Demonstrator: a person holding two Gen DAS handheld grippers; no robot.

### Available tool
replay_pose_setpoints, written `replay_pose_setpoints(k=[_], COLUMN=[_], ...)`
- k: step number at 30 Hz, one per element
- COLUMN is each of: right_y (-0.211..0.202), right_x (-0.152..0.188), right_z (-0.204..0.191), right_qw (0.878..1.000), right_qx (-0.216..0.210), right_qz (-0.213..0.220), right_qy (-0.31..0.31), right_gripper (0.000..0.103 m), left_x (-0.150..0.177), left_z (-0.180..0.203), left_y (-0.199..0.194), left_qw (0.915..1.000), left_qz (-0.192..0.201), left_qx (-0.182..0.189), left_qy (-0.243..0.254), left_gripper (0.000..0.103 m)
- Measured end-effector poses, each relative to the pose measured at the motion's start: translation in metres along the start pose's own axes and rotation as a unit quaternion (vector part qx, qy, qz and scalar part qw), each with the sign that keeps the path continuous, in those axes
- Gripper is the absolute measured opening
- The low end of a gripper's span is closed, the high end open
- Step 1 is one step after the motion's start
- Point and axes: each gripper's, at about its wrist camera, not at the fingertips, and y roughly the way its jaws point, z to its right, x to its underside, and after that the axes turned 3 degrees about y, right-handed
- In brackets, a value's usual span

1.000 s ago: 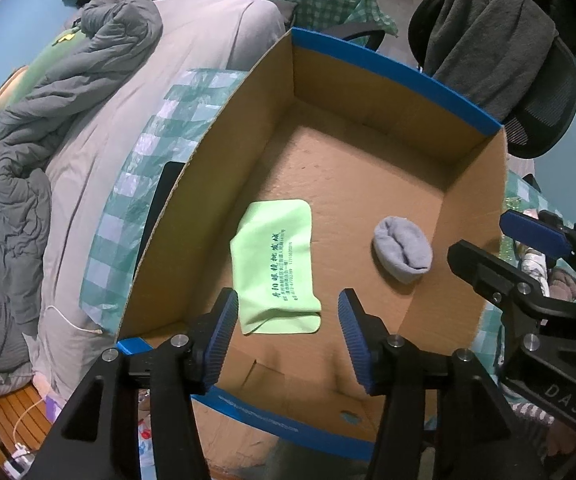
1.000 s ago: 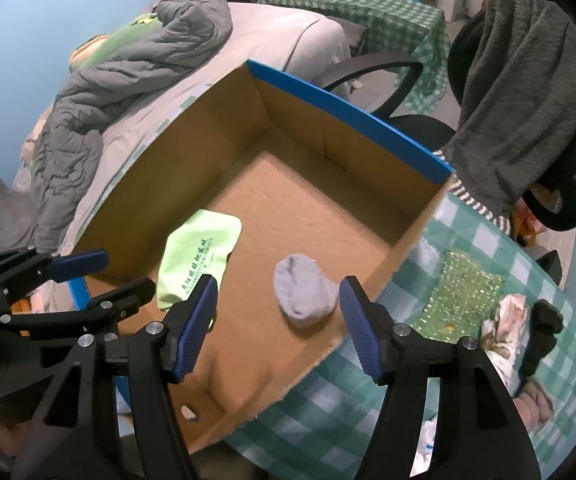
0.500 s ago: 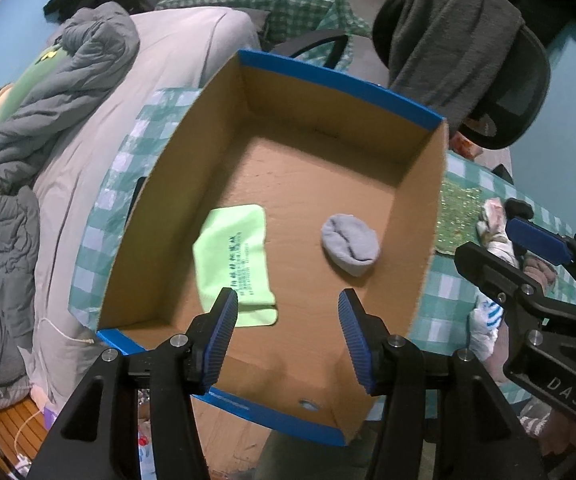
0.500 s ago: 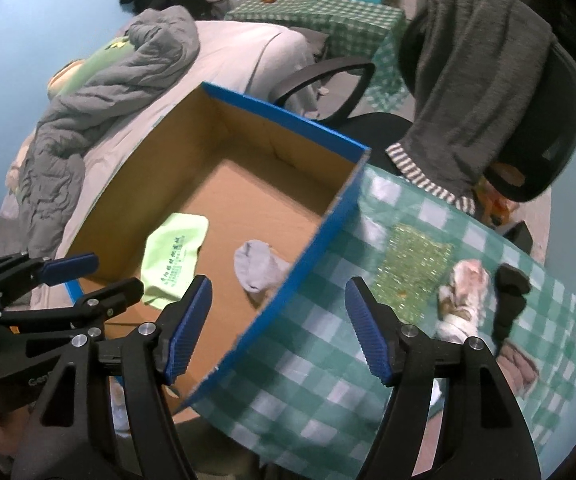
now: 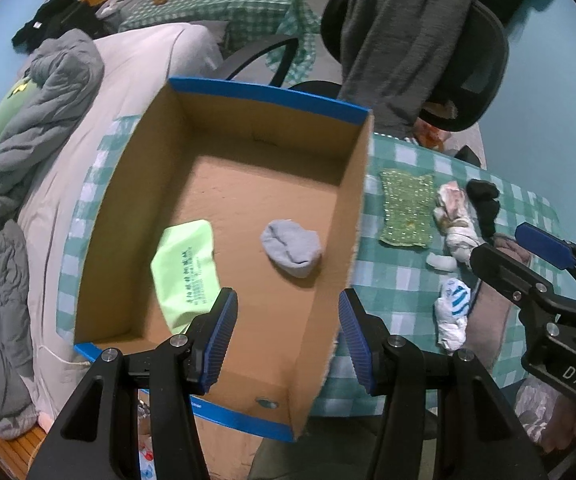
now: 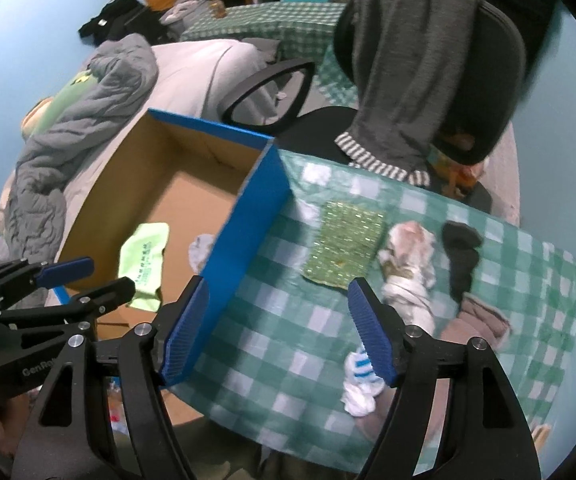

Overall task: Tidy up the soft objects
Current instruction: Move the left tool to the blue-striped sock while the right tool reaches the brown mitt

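A: The box (image 5: pixel 247 200) is seen on the checked table (image 6: pixel 288 340). Inside it a green cloth (image 5: pixel 185 264) and a grey sock (image 5: pixel 292 246) are already laid.

B: So a fetching step is judged. Both claws are held wide open and nothing is gripped: the left gripper (image 5: pixel 285 336) above the box, the right gripper (image 6: pixel 277 328) above the table.

A: A pick is called for next, perhaps the glitter cloth (image 6: pixel 346 250) or the striped sock (image 6: pixel 360 384).

B: The box floor is shown whole only in the left view. The black sock (image 6: pixel 462 256) is seen better from the right.
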Motion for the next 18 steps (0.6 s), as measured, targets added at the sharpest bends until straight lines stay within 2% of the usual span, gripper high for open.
replay_pose_setpoints(k=[18], right_y=[-0.03], right_x=[0.026], right_z=[0.067], right_qw=[0.997], right_qx=[0.031], right_qz=[0.011], right_qy=[0.076], right_gripper=[0.078], left_x=[-0.004], left_z=[0.062], left_y=[0.001], left_qw=[0.9978], left_qz=[-0.002], left_qx=[0.019], left_qy=[0.063], left_gripper=[0.054])
